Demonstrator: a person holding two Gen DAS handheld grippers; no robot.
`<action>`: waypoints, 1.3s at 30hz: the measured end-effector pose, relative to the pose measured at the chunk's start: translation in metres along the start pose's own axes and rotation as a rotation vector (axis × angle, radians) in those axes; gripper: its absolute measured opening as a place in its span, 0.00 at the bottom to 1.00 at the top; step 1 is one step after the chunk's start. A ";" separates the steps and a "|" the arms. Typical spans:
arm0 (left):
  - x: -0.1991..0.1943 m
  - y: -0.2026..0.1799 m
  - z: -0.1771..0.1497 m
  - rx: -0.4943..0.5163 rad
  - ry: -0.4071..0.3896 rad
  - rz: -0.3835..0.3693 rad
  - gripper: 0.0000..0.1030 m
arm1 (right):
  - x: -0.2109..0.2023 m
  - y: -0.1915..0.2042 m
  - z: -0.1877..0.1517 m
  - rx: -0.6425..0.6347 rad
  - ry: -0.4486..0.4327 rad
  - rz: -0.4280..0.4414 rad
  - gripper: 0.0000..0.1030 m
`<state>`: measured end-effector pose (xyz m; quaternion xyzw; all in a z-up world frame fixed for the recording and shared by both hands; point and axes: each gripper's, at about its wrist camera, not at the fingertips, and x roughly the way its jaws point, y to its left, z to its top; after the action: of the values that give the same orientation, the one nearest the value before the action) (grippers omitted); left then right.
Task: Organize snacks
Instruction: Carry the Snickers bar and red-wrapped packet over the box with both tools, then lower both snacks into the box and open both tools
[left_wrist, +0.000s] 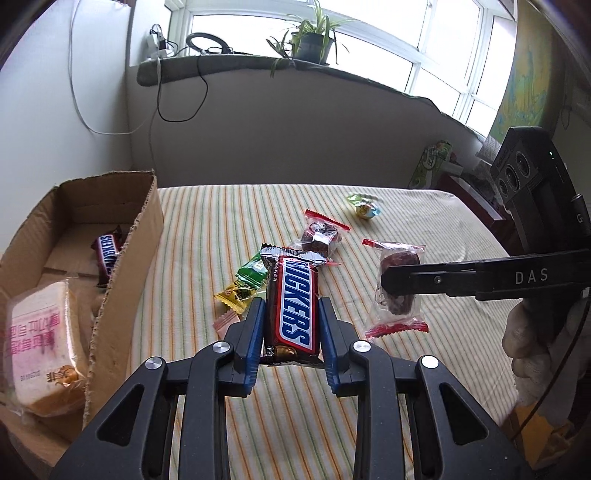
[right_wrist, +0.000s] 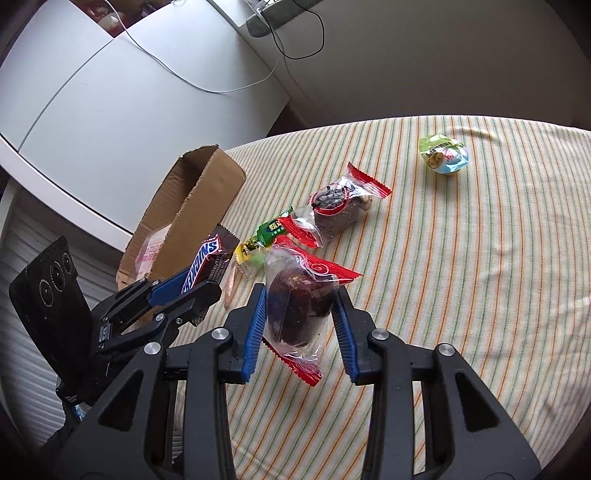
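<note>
My left gripper is shut on a Snickers bar and holds it above the striped cloth; from the right wrist view the same bar sticks out of that gripper. My right gripper is shut on a dark cake in a clear wrapper with red ends, lifted off the cloth; in the left wrist view this cake hangs in the right gripper. A cardboard box at the left holds another Snickers and a wrapped sandwich.
On the cloth lie a second wrapped dark cake, green and yellow candies, a pink wafer and a round green-blue sweet. A wall with a windowsill and plant stands behind. A gloved hand holds the right gripper.
</note>
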<state>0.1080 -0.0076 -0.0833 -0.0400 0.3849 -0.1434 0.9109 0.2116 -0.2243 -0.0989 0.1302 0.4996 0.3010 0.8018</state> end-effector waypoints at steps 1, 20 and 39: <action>-0.004 0.001 0.000 -0.003 -0.007 0.001 0.26 | -0.002 0.003 0.001 -0.004 -0.003 0.003 0.36; -0.053 0.056 0.010 -0.083 -0.108 0.078 0.26 | 0.004 0.079 0.045 -0.122 -0.055 0.033 0.36; -0.070 0.149 0.015 -0.202 -0.130 0.217 0.26 | 0.064 0.146 0.085 -0.217 -0.022 0.068 0.36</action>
<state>0.1068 0.1551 -0.0515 -0.0986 0.3395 -0.0017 0.9354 0.2556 -0.0631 -0.0308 0.0631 0.4505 0.3789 0.8059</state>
